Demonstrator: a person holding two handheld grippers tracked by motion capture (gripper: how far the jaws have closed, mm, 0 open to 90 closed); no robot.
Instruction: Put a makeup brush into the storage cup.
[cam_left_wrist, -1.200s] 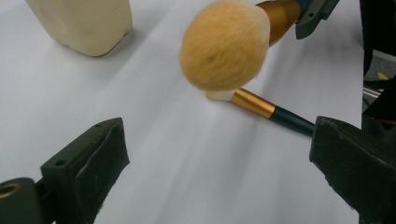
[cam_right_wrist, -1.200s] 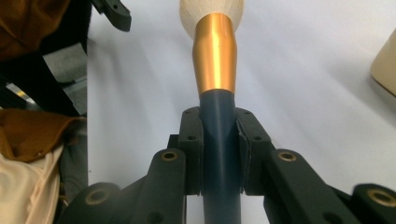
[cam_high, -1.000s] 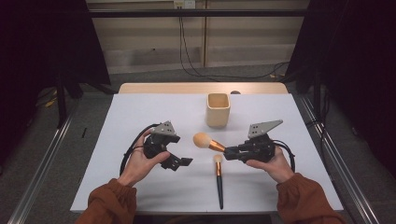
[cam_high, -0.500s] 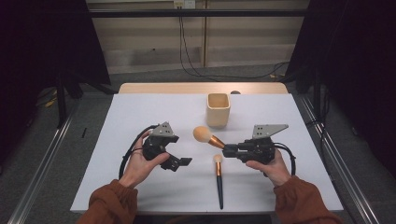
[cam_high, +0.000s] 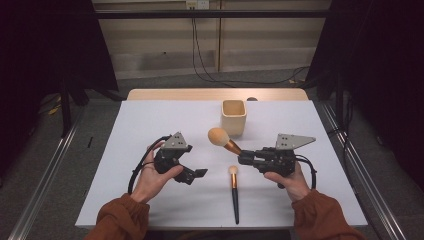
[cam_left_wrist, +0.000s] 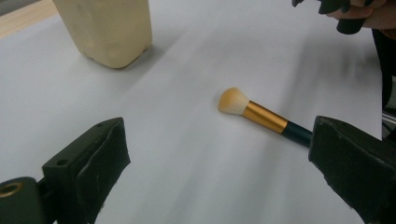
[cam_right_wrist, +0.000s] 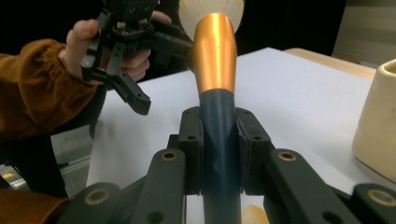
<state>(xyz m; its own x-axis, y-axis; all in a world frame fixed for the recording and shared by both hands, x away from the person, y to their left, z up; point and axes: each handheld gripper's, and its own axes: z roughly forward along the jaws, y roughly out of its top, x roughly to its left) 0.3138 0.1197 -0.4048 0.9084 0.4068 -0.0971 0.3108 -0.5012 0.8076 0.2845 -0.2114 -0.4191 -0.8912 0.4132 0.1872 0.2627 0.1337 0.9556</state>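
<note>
One large brush (cam_high: 223, 139) is already lifted off the counter (cam_high: 150, 125), its dark handle clamped between the fingers (cam_right_wrist: 191, 144) of the right gripper (cam_high: 243, 157), bristle head just in front of the beige cup (cam_high: 234, 117) but not yet in it. The small brush (cam_high: 233, 190) lies flat on the counter nearer the person than the cup, untouched. The left gripper (cam_high: 199, 173) hovers to the cup's front left, fingers (cam_left_wrist: 88, 158) spread wide and empty, angled toward the small brush.

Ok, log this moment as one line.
right gripper: shut on large brush, lifted | left gripper: open, empty | small brush: on table | cup: upright
</note>
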